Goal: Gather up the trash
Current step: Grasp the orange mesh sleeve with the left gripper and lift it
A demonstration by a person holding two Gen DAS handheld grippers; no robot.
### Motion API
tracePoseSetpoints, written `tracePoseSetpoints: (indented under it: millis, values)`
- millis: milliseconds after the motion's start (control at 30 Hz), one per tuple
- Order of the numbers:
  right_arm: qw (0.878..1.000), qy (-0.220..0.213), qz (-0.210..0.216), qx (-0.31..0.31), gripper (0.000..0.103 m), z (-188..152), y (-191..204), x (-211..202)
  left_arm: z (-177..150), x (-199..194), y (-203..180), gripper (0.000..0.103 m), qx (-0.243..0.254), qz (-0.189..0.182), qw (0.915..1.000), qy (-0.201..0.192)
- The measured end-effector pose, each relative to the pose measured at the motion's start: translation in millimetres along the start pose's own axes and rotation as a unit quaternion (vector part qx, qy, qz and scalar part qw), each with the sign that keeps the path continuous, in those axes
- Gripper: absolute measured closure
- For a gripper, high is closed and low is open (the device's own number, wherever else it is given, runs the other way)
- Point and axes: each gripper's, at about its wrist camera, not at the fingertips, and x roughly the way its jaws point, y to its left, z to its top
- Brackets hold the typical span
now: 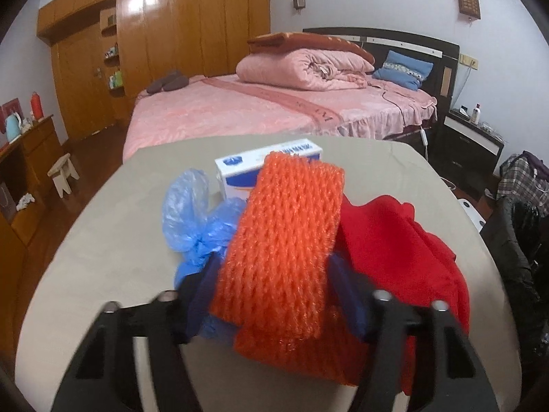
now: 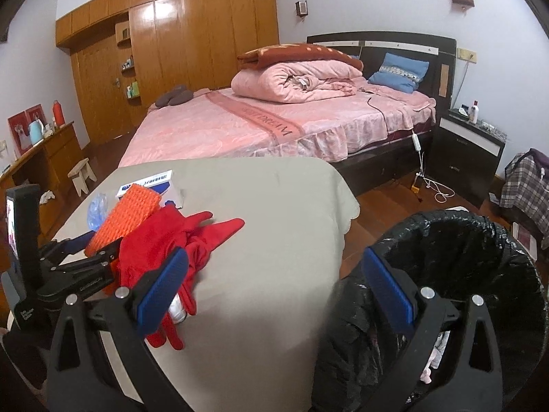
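An orange foam net (image 1: 284,233) lies between the blue pads of my left gripper (image 1: 274,274), which press on both of its sides, so the gripper is shut on it. The right wrist view shows that left gripper (image 2: 103,243) holding the orange foam net (image 2: 133,213) low over the table. A crumpled blue plastic bag (image 1: 192,213) lies left of the net. A white and blue box (image 1: 240,168) sits behind it, and red gloves (image 1: 394,240) lie to its right. My right gripper (image 2: 274,257) is open and empty at the table's near edge, next to a black-lined trash bin (image 2: 463,257).
The table wears a beige cloth (image 2: 274,206). Something small and white (image 2: 178,309) peeks from under the red gloves (image 2: 171,237). Beyond stand a pink bed (image 2: 257,127), a dark nightstand (image 2: 466,151), a wooden cabinet (image 2: 51,158), a small stool (image 2: 82,175) and a plaid bag (image 2: 525,185).
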Motion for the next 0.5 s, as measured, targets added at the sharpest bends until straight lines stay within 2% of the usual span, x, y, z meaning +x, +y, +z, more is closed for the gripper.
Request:
tracePoseSetpoints:
  millis: [67,167,333,500]
  values:
    - [1.000,0.003,0.001,-0.001,0.005,-1,1,3,-1,0,-1,0.061,-0.001,-0.006,1.0000,0.001]
    - [1.000,0.004,0.002,-0.002,0.005,-2,3,5,-1,-4,-1,0.071,-0.002,-0.015,0.9999,-0.006]
    - [1.000,0.004,0.006,-0.006,0.005,-2,8,6,-1,-13,2,0.076,-0.015,-0.021,0.9996,-0.015]
    - [1.000,-0.002,0.008,-0.007,0.005,-1,12,4,8,-34,1,0.076,-0.019,-0.027,0.9988,-0.035]
